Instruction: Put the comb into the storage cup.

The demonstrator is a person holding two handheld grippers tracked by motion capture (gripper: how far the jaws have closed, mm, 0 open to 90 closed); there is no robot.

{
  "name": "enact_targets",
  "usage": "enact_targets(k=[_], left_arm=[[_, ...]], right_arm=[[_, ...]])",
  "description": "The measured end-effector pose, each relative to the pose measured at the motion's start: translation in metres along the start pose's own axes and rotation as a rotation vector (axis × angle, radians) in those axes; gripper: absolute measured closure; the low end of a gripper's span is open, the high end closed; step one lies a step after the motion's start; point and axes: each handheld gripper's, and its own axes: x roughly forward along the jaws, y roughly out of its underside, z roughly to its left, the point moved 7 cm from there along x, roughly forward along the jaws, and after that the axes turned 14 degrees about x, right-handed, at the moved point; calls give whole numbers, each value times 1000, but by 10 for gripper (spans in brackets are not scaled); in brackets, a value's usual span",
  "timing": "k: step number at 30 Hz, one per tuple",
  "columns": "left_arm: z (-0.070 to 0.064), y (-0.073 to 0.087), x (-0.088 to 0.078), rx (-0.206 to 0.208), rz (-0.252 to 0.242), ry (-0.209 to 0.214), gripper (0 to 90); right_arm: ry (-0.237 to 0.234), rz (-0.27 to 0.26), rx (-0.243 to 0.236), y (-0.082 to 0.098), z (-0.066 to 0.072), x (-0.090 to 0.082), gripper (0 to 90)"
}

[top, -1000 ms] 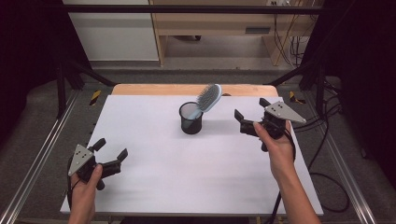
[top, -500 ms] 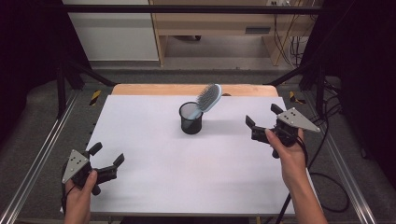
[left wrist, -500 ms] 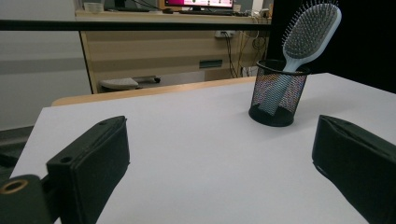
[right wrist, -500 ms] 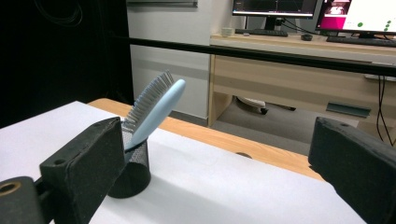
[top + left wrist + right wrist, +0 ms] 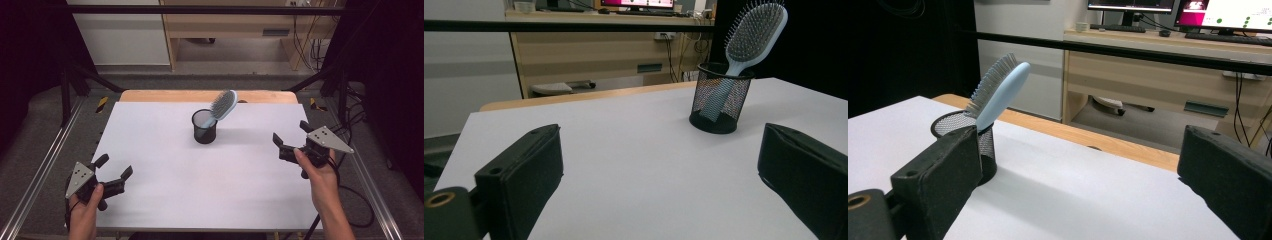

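A light blue hairbrush (image 5: 224,104) (image 5: 744,50) (image 5: 998,92) stands handle-down in a black mesh cup (image 5: 204,126) (image 5: 721,97) (image 5: 950,125) at the back middle of the white table (image 5: 210,175), leaning to the right. My left gripper (image 5: 114,167) is at the front left corner, open with nothing between its jaws (image 5: 659,175). Near the right edge my right gripper (image 5: 290,132) is open and holds nothing (image 5: 1078,170). Both grippers are well away from the cup.
A wooden strip (image 5: 200,96) runs along the table's far edge. Metal frame rails (image 5: 45,165) flank the table. Cables (image 5: 350,195) trail on the floor at right. A desk with monitors (image 5: 1198,15) stands beyond the table.
Both grippers have drawn back toward the table's front corners: the left one toward the near left, the right one farther right and nearer. The brush and cup have not moved.
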Motion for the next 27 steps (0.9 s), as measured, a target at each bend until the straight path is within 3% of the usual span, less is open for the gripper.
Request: enact_targets(k=[3,18,27], left_arm=[[4,1,-1,-7,1,-19,45],[1,4,0,-5,0,-4,48],[0,4,1,-3,-3,2,48]], right_arm=[[4,-3,-1,2,-4,-4,42],[38,1,21,29,-28,-27,41],[49,8,32,45,-35,-33,40]])
